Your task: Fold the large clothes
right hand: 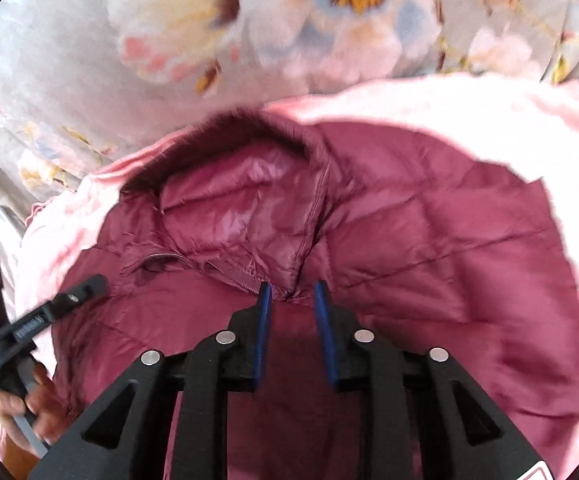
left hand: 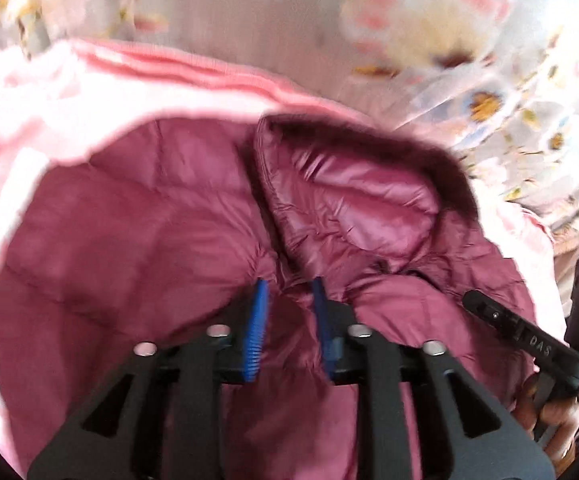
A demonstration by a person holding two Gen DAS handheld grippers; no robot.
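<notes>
Both grippers released over the quilted jacket on the bed.

I see the maroon puffer jacket (left hand: 137, 220) spread on a pale pink blanket (left hand: 49, 92), which lies on a floral bedsheet (left hand: 489, 92). Its hood (left hand: 353, 200), edged with dark fur trim (left hand: 429, 152), is folded down onto the jacket's body. My left gripper (left hand: 289, 292) hangs over the seam where the hood meets the body, its blue pads (left hand: 259, 320) parted with only loose fabric below them, pressing on nothing. My right gripper (right hand: 291, 294) is likewise let go, its pads apart just short of the zipper (right hand: 245, 276) at the collar. Each gripper appears at the edge of the other's view, with a hand (right hand: 29, 408) wrapped round its handle.
</notes>
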